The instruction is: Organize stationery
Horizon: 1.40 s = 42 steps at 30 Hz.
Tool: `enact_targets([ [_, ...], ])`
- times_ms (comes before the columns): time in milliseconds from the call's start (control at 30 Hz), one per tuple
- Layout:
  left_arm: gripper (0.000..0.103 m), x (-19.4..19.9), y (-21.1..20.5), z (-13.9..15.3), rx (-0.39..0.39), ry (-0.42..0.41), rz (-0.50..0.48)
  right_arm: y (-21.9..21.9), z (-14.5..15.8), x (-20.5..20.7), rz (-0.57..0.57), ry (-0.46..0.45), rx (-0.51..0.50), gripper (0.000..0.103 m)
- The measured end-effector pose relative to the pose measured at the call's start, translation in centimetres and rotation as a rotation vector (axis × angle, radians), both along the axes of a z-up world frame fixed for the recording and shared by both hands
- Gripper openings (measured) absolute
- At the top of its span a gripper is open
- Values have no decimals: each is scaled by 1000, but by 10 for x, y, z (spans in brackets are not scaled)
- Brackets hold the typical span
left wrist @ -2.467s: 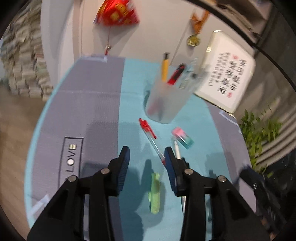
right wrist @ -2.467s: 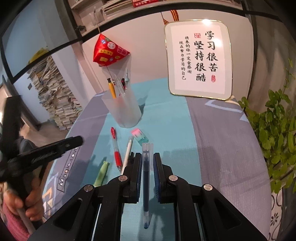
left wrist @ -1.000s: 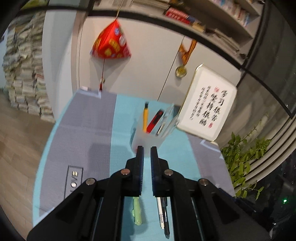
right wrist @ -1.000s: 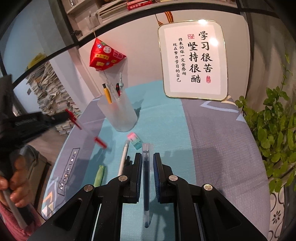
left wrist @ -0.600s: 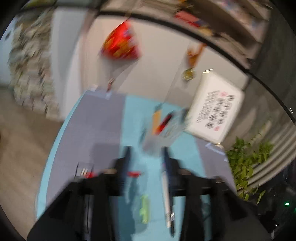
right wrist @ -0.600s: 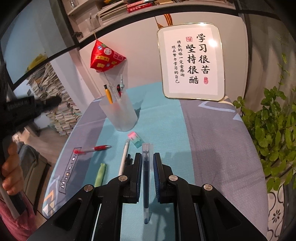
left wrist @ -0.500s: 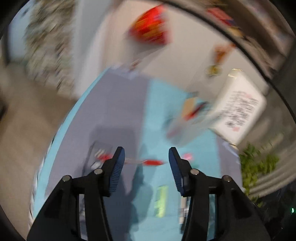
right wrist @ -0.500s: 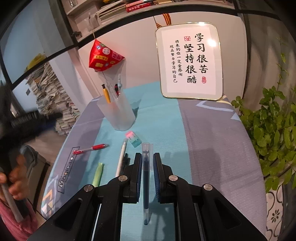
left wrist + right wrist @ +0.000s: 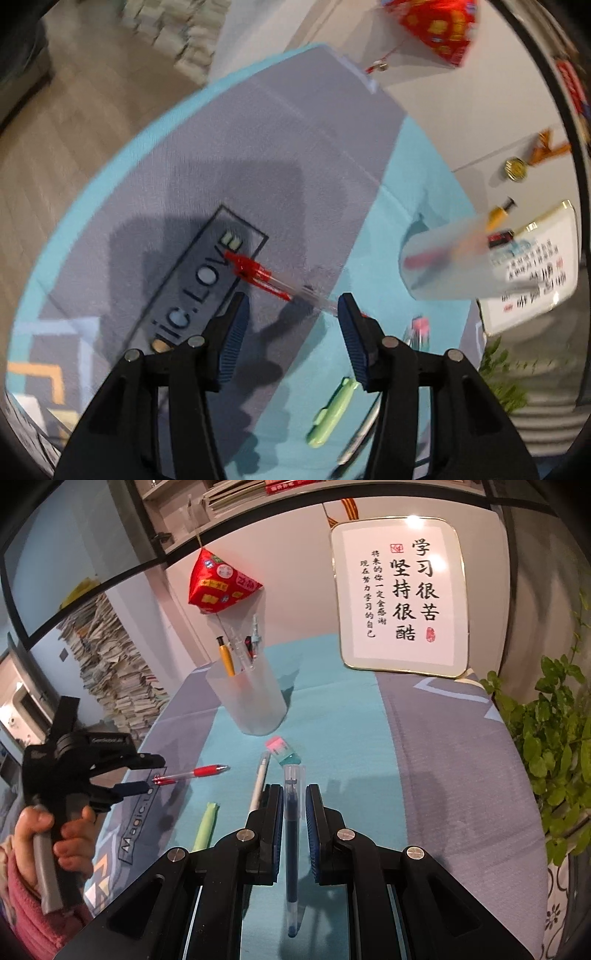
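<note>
While my left gripper [image 9: 291, 332] hangs above the grey part of the mat [image 9: 295, 122], its blue-padded fingers [image 9: 232, 336] stand wide apart with nothing between them. I see the red pen [image 9: 258, 275] lying flat on the mat just ahead of those fingers, its red cap end over the printed "LOVE" lettering and its clear barrel running toward the frosted pen cup [image 9: 454, 266]. From my right camera, the same left gripper [image 9: 146, 773] sits at the far left, a hand [image 9: 62, 834] on its handle, and the red pen [image 9: 192, 772] lies left of the pen cup [image 9: 251, 698], well apart from it, tip pointing toward the teal strip.

Nearer me than the cup, on the teal strip, lies a green pen [image 9: 206, 827], then a white pen [image 9: 258, 786], then a pink-and-teal eraser [image 9: 282, 751] just in front of the cup. The cup stands upright and holds a yellow pen and a few others.

My right gripper [image 9: 294, 823] has its fingers [image 9: 275, 825] drawn narrow around a dark blue pen [image 9: 291, 834], gripping it mid-barrel; the clear cap end sticks out ahead toward the eraser, the tip points back at me.

Right of the cup, a framed calligraphy sign [image 9: 400, 598] leans on the wall, and a potted plant [image 9: 554, 738] stands at the far right.
</note>
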State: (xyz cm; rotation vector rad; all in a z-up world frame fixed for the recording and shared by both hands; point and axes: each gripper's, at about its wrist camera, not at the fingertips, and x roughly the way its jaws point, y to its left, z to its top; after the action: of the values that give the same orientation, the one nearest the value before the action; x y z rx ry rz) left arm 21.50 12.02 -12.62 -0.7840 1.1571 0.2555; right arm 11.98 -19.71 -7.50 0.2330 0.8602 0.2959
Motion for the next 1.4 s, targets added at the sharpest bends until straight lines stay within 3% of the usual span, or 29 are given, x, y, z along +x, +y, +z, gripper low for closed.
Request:
enact_targets([
  [100,49,8,1,-12,-69,81,68,-5,-1,2,-11,2,1,13],
  [200,49,19,3,-6,-8,99,134,-9,-2,5,-18,3,11,13],
  [300,52,31,4,-6,10,136,140,-10,-4,8,-12,5,19,13],
  [367,49,42,0,-6,36,165,114,-12,-6,9,-11,8,24,13],
  [433,19,50,-7,-7,80,178,81,-16,-6,11,-18,9,32,13],
  [533,11,57,-14,-6,85,157,-3,-23,-6,12,-30,6,46,13],
  [567,2,56,-17,-4,75,136,-40,-26,-5,12,-34,2,48,13],
  [700,2,46,-32,-1,82,109,-198,-32,-5,12,-42,1,52,13],
  [800,2,32,-28,-3,63,114,-239,-35,-5,10,-45,0,54,13],
  [867,1,26,-17,-2,39,110,-215,-36,-5,10,-46,-1,54,13],
  [967,5,30,-4,6,2,67,-148,-35,-4,10,-46,-1,61,13],
  [1033,23,36,-2,11,-1,59,-97,-30,-4,9,-33,-1,61,13],
  [1067,44,41,-3,11,9,67,-82,-29,-4,9,-29,-1,61,13],
  [1100,56,47,-3,9,25,83,-60,-27,-3,8,-24,-1,62,13],
  [1200,56,55,-6,1,46,120,-52,-25,-1,4,-19,-7,53,13],
  [1300,56,72,-14,-11,39,209,-50,-30,-1,3,-37,-7,49,13],
  [1400,54,81,-19,-9,98,247,-36,-37,-1,4,-59,-7,54,13],
])
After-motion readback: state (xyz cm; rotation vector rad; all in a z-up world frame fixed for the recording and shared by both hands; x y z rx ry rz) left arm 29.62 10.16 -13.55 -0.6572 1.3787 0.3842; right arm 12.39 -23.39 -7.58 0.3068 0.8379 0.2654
